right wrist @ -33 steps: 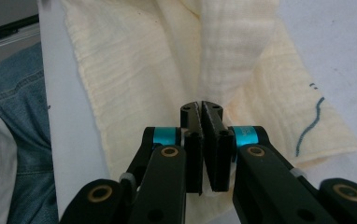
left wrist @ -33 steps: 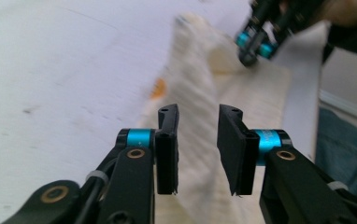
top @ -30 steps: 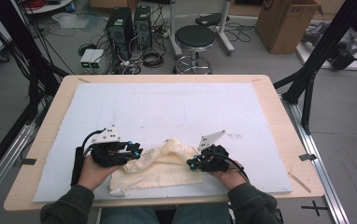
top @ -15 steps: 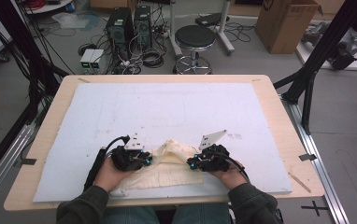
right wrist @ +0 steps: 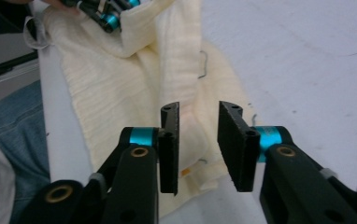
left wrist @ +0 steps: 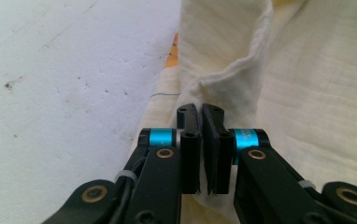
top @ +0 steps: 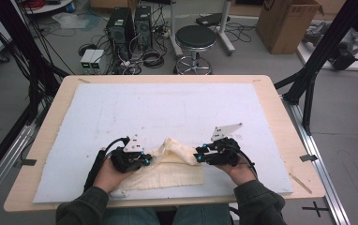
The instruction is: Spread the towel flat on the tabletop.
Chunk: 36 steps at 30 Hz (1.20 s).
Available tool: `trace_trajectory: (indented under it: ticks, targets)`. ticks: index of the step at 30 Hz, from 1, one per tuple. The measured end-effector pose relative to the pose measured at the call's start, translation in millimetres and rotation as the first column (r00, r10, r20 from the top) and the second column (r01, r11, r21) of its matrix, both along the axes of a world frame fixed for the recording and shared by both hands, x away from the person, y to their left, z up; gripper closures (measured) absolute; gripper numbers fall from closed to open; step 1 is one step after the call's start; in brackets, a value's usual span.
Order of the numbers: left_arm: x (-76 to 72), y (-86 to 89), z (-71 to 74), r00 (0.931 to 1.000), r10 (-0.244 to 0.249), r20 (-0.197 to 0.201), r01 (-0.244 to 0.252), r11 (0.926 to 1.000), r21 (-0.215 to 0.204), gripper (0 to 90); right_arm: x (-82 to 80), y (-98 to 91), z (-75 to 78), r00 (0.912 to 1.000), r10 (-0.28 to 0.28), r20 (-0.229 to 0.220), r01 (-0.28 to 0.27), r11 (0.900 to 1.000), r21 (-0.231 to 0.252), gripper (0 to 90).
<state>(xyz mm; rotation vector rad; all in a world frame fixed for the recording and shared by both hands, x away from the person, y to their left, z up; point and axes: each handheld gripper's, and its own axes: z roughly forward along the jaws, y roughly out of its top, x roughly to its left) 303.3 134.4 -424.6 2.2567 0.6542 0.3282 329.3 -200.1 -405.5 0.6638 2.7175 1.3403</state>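
Folding step: left gripper [left wrist: 200, 122] has just closed, pinching the cream cloth [top: 167, 168]; right gripper [right wrist: 199, 130] has just opened, cloth loose between its jaws, and must regrip

Cream cloth [top: 167, 169]: soft crinkled gauze weave, matt. White mat [top: 167, 110]: matt, pitted foam-like surface. Worktop [top: 285, 122]: pale smooth wood. Gripper jaws: matt black plastic, glossy blue collars.

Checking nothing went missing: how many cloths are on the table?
1: a cream cloth lies crumpled at the near edge of the table, between both hands; a second layer beneath it may be hidden.
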Motion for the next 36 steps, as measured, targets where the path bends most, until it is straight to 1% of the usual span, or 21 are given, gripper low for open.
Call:
trace_trajectory:
  ticks: [1,2,6,7,8,10,11,13,14,16,18,20,23,26,27,29,31,36]
  targets:
    - [0.0,0.0,-0.2,1.0,-0.001,-0.001,0.001,1.0,-0.006,85.3,-0.3,1.5,-2.0,0.9998,0.007,-0.018,-0.008,0.9999,-0.013,64.3]
    - [-0.1,0.2,-0.1,1.0,0.0,0.0,0.0,1.0,-0.006,85.3,-0.2,2.9,-4.4,0.9999,0.005,-0.013,-0.006,0.9996,-0.026,64.1]
    - [-0.5,1.4,1.4,1.0,0.004,0.003,-0.004,0.9998,-0.018,85.5,1.1,7.4,-13.3,0.9993,0.009,-0.036,-0.011,0.9984,-0.055,64.6]
    - [-0.3,2.0,1.7,1.0,0.007,0.007,-0.007,0.9997,-0.022,85.5,1.3,8.9,-15.3,0.9991,0.012,-0.041,-0.015,0.9975,-0.069,66.7]
    - [-0.3,2.8,2.1,0.9999,0.009,0.009,-0.009,0.9996,-0.028,85.5,1.8,10.2,-16.9,0.9993,0.01,-0.036,-0.013,0.9963,-0.085,70.1]
    - [-0.4,5.2,3.9,0.9999,0.01,0.008,-0.01,0.9993,-0.035,85.6,2.5,11.5,-18.7,0.9988,0.022,-0.044,-0.026,0.9954,-0.092,79.1]
    - [-0.6,6.3,4.5,0.9998,0.015,0.011,-0.014,0.9989,-0.045,85.6,2.5,11.9,-18.9,0.9982,0.033,-0.051,-0.038,0.9947,-0.095,82.1]
    - [-0.6,10.1,6.5,0.9997,0.024,0.011,-0.023,0.998,-0.06,85.8,2.7,12.0,-18.9,0.9977,0.038,-0.057,-0.043,0.9948,-0.093,83.3]
    - [-0.4,12.7,7.9,0.9994,0.032,0.017,-0.03,0.997,-0.072,85.8,3.3,11.3,-18.7,0.9979,0.039,-0.051,-0.043,0.9952,-0.088,83.7]
    - [0.0,19.2,12.0,0.9988,0.043,0.023,-0.041,0.9944,-0.098,85.9,2.8,9.0,-15.6,0.9981,0.033,-0.053,-0.037,0.9966,-0.074,83.7]
    - [0.3,25.8,16.4,0.9975,0.063,0.032,-0.058,0.9903,-0.126,85.8,2.3,6.3,-10.0,0.9989,0.025,-0.039,-0.027,0.9983,-0.052,83.7]
    - [0.9,32.2,21.8,0.9963,0.076,0.041,-0.07,0.9877,-0.14,85.9,2.1,3.2,-3.4,0.9996,0.02,-0.021,-0.021,0.999,-0.039,83.7]
    - [2.5,41.5,29.0,0.9936,0.102,0.049,-0.092,0.9801,-0.176,85.8,2.2,-0.8,5.6,1.0,0.009,-0.001,-0.009,0.9997,-0.024,83.7]
    - [6.0,49.2,34.8,0.9906,0.124,0.058,-0.112,0.9763,-0.185,85.8,3.0,-4.4,14.1,0.9999,-0.001,0.013,0.001,0.9999,-0.01,83.7]
    - [7.3,51.0,36.4,0.9895,0.133,0.058,-0.119,0.9731,-0.197,85.8,3.9,-5.5,17.0,0.9997,-0.006,0.024,0.006,1.0,-0.006,83.7]
    - [10.6,55.0,40.4,0.9872,0.147,0.062,-0.131,0.9696,-0.207,85.8,6.0,-7.1,22.5,0.9996,-0.013,0.026,0.013,0.9999,-0.002,83.7]
    - [13.6,58.0,43.5,0.9847,0.163,0.062,-0.145,0.9624,-0.23,85.7,8.3,-7.6,28.2,0.999,-0.02,0.041,0.02,0.9998,0.002,83.7]
    - [19.2,62.9,46.7,0.9807,0.184,0.066,-0.162,0.9549,-0.248,85.6,14.2,-8.7,40.7,0.9975,-0.028,0.066,0.027,0.9995,0.017,83.8]
